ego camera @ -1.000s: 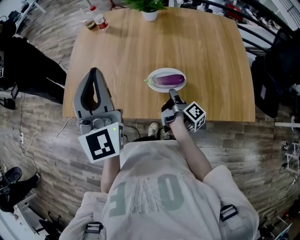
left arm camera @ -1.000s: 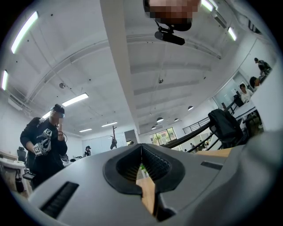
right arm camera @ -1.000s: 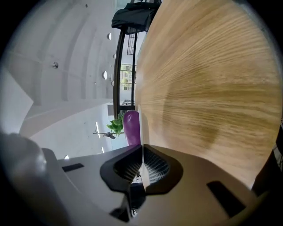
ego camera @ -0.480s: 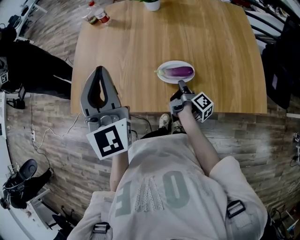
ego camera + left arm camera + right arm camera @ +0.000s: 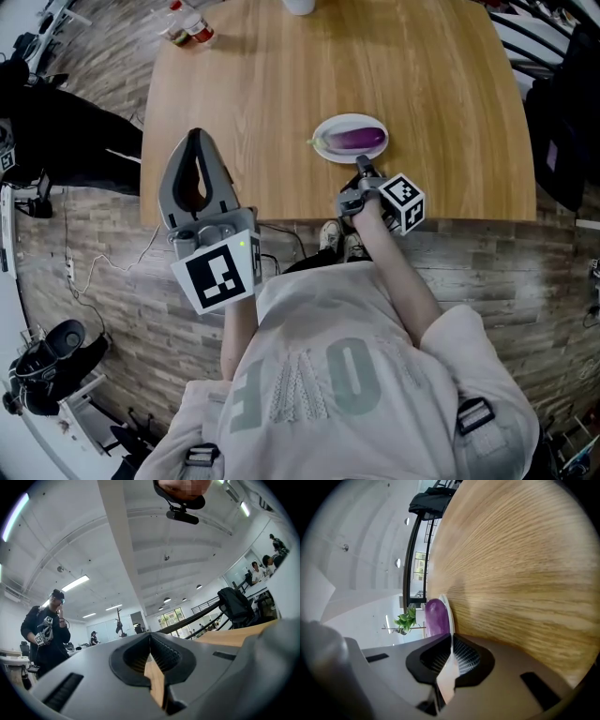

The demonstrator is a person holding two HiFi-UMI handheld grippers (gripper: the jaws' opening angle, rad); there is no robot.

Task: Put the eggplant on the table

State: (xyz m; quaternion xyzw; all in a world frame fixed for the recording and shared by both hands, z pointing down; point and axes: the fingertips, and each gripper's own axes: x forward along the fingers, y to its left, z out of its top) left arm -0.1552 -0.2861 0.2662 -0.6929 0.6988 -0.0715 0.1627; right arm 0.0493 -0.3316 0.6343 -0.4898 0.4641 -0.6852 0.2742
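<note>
Head view: right claw (image 5: 361,167), clenched empty, points at eggplant (image 5: 356,139) on plate (image 5: 322,151); left claw (image 5: 195,136) clenched too.

The tabletop (image 5: 272,84) left of, right of and beyond the plate (image 5: 342,157) gives open passage. Bottles (image 5: 187,25) at the corner far left of the plate and a white pot (image 5: 300,5) beyond it are obstacles. The right gripper (image 5: 361,169) occupies the space just before the plate's near rim.

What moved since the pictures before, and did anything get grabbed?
The right gripper dipped a little lower at the near rim of the plate, jaws shut, gripping nothing. The eggplant lies on the plate as before, and the left gripper stayed raised, shut and empty.
</note>
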